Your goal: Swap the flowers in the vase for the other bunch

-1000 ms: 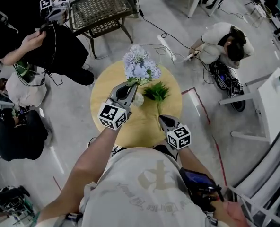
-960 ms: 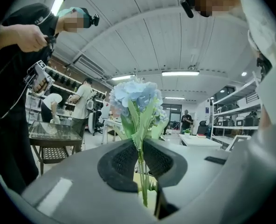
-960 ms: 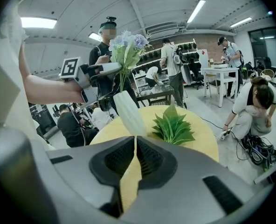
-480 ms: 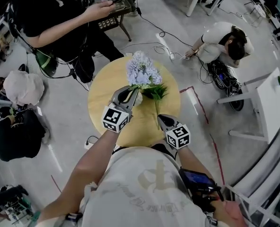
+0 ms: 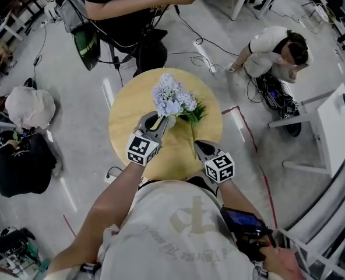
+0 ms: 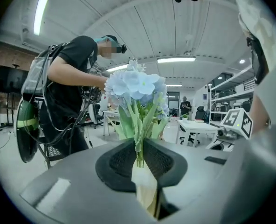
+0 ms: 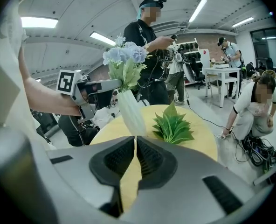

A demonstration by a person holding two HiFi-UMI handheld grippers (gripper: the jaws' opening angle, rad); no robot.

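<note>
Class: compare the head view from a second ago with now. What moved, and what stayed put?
The left claw, shut on the stems of the blue flowers, has lowered them to the mouth of the white vase. The shut right claw, the green bunch lying on the round table and the vase stayed put.

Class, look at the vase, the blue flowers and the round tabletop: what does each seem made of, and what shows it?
The vase: white, matt; likely ceramic or plastic. The blue flowers: probably artificial fabric or plastic, given uniform petals and stiff flat leaves. The tabletop: pale yellow, smooth, evenly coloured; wood or laminate, unclear which.
</note>
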